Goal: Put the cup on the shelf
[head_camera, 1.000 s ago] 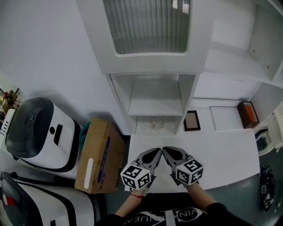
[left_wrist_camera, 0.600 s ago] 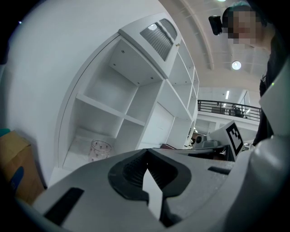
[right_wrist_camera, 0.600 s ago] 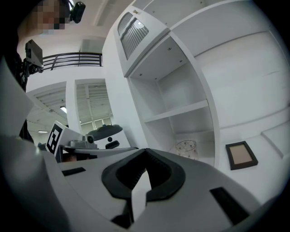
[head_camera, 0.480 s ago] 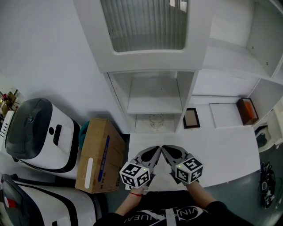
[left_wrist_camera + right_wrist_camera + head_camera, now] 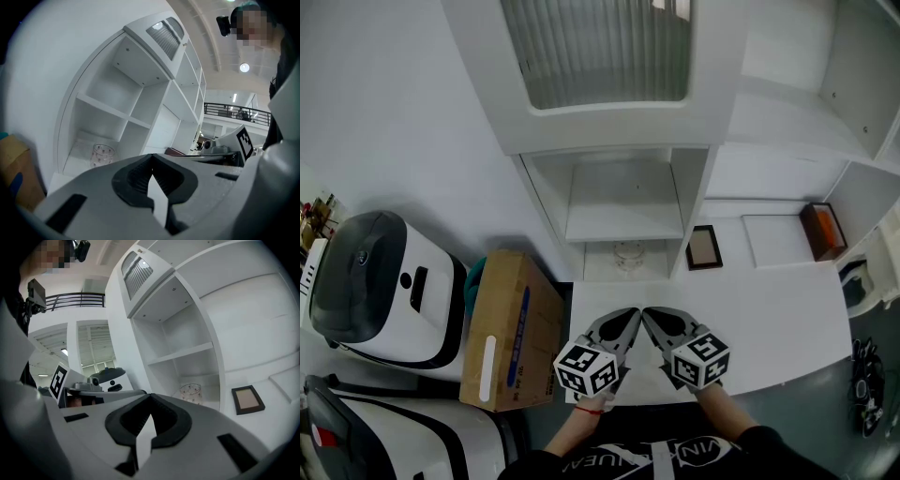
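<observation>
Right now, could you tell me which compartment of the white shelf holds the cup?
The bottom compartment, just left of the picture frame: the cup stands in it, while the compartment above it is bare.

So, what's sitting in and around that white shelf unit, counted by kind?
Clear dotted glass cup: 1
Dark-framed picture frame: 1
Brown cardboard box: 1
Small orange-brown box: 1
White-and-black machines: 2
Grey grippers, left gripper and right gripper: 2
Total: 8

You hold two grippers: left gripper [image 5: 629, 319], right gripper [image 5: 649, 318]. One cup [image 5: 627, 253] at twelve o'clock, one picture frame [image 5: 703, 247], one cardboard box [image 5: 508, 328] at nine o'clock, two white machines [image 5: 380, 286] [image 5: 394, 436].
</observation>
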{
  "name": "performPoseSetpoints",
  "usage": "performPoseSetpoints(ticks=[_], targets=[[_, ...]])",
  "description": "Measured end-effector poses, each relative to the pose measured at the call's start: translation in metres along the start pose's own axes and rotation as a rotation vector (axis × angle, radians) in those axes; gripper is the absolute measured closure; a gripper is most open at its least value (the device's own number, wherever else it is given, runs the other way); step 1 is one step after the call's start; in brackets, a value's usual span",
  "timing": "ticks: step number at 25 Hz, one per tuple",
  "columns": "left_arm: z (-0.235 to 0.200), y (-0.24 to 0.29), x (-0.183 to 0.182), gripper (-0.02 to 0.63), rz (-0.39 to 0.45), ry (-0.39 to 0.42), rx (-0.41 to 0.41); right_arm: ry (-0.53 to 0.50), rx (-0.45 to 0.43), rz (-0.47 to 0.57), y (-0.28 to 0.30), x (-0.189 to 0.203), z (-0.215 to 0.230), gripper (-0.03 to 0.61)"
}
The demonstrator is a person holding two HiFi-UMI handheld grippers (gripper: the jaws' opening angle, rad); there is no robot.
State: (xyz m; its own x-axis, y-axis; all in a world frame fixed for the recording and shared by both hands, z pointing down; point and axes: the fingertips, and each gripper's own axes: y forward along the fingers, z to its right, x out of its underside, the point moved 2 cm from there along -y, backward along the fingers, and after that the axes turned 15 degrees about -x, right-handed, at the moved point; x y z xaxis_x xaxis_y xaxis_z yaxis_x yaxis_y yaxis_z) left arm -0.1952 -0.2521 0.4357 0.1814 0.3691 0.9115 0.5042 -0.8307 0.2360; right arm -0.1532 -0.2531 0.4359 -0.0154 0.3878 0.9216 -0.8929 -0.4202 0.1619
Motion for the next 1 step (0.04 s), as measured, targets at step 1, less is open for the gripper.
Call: performPoseSetpoints(ticks=[1], targets=[[-0.0002,0.0013,0.0002,0.609,-0.001,0.000,0.000,0.000,0.000,0.000,0.0001,0.0001,0.0012,0.575]])
